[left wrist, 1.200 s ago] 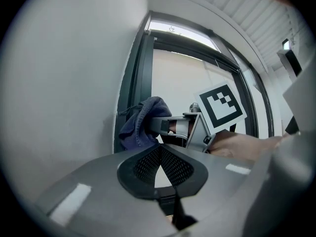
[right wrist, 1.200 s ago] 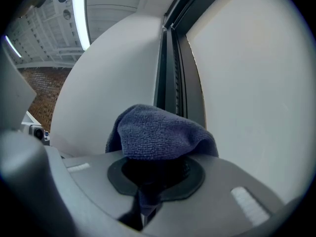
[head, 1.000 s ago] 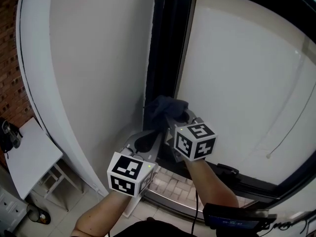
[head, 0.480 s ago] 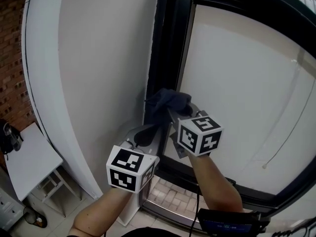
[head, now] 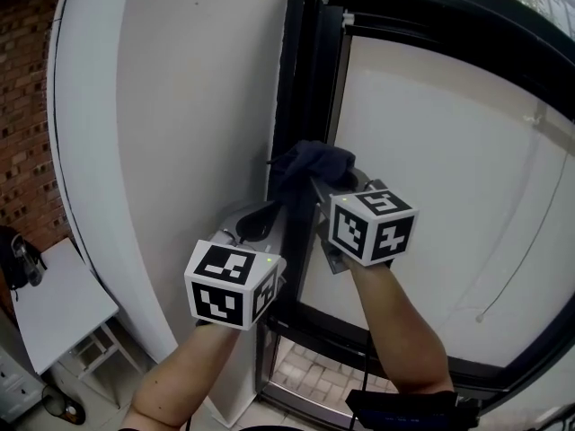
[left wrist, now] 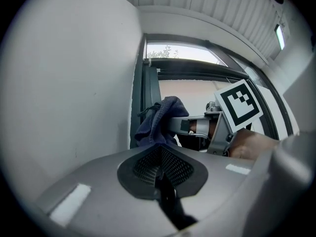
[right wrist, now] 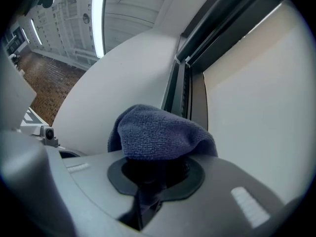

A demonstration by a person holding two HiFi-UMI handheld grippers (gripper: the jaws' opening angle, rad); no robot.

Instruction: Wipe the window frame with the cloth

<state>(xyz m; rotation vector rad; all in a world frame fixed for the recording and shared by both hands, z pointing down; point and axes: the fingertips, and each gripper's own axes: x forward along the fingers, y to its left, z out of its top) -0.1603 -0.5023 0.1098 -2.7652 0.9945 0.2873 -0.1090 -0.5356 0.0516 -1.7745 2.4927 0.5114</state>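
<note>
A dark blue cloth [head: 310,167] is bunched against the black vertical window frame [head: 304,79]. My right gripper [head: 322,189] is shut on the cloth, which bulges over its fingertips in the right gripper view [right wrist: 160,135]. There the frame [right wrist: 183,90] runs upward just behind the cloth. My left gripper [head: 260,221] sits lower and to the left, jaws shut, its tip just under the cloth's hanging end. In the left gripper view the cloth [left wrist: 159,118] hangs right beyond my left gripper [left wrist: 159,153], with the right gripper's marker cube [left wrist: 238,105] to its right.
A white wall [head: 198,106] lies left of the frame and a pale blind or pane [head: 449,178] to its right, with a thin cord [head: 526,241] hanging. A white table [head: 54,308] stands low at the left. Brick paving [head: 310,380] shows below the sill.
Both grippers have moved up along the frame, and the cloth has gone up with the right one. The left gripper stays just below it.
</note>
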